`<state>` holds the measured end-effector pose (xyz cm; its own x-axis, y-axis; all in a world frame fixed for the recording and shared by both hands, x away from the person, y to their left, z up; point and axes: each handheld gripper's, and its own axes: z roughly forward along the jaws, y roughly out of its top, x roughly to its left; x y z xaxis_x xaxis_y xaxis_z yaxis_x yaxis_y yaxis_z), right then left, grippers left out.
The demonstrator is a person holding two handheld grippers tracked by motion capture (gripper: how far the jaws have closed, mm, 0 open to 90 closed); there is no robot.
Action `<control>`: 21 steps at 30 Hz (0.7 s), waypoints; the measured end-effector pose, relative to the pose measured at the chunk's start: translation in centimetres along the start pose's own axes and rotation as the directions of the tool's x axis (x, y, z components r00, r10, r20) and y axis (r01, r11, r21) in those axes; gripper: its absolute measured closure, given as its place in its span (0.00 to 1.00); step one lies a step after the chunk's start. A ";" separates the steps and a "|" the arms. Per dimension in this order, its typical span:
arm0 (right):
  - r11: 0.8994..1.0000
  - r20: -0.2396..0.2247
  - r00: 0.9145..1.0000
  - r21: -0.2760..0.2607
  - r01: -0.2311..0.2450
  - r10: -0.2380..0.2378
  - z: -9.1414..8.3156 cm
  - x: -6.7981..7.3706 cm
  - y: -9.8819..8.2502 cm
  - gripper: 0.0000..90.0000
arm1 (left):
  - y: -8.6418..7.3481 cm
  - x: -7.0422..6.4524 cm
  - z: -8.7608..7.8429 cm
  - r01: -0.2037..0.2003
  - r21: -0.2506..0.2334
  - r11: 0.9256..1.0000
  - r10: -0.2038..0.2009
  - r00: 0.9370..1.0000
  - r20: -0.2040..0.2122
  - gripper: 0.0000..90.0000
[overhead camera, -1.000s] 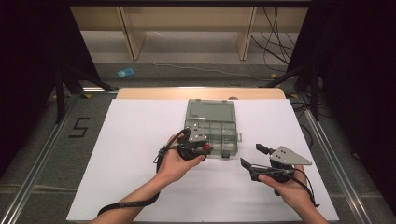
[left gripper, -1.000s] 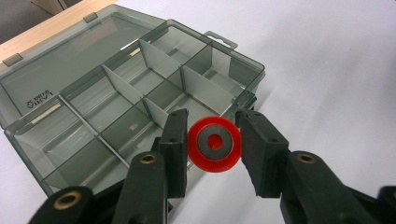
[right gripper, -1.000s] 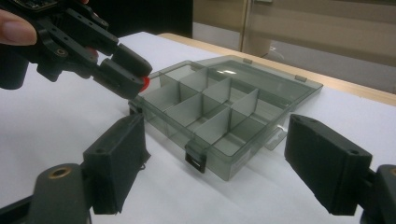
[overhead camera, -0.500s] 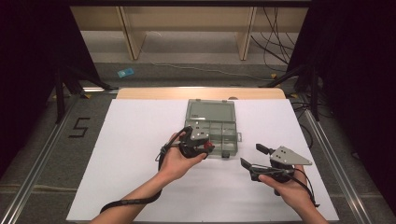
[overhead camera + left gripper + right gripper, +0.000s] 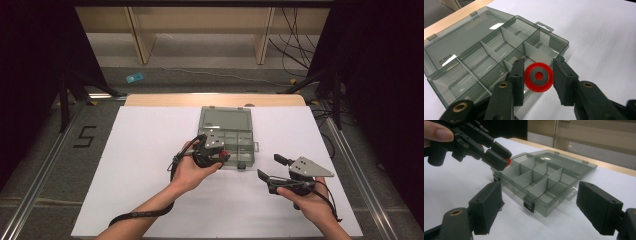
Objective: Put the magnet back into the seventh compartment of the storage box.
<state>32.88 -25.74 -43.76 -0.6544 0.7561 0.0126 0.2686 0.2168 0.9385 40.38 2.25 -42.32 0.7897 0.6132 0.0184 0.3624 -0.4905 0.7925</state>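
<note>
The left gripper (image 5: 537, 80) held a red ring (image 5: 539, 77) between its jaws, clamped edge-on, with the ring's flat face turned toward that gripper's camera. Below and beyond the jaws lay the open box (image 5: 499, 57), its lid folded flat behind it and its compartments apparently empty.

The likeliest slip, as I judged it, was the ring twisting out of the pads: it was pinched only at two points on its round edge, so a tilt or a slight easing could have let it roll free. Released from there, it might have struck a divider (image 5: 510, 37) or the box's near wall and bounced onto the white table (image 5: 150, 150) rather than settling in a cell.

The cells were narrow beside the jaws' width, so going down into one left little room; the dividers stood close on either side. Above the box the space was clear.

The right gripper (image 5: 275, 167) waited with jaws wide apart and empty, off to the box's side, well apart from the left.
</note>
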 end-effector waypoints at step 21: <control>1.000 -0.002 1.000 0.000 -0.001 0.001 0.0 0.0 0.0 0.24 | 0.6 0.2 0.7 0.001 -0.002 1.000 -0.001 1.000 0.003 0.70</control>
<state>32.87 -25.73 -43.76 -0.6552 0.7553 0.0138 0.2690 0.2162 0.9385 41.05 1.66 -42.26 0.7907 0.6120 0.0155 0.3623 -0.4883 0.7939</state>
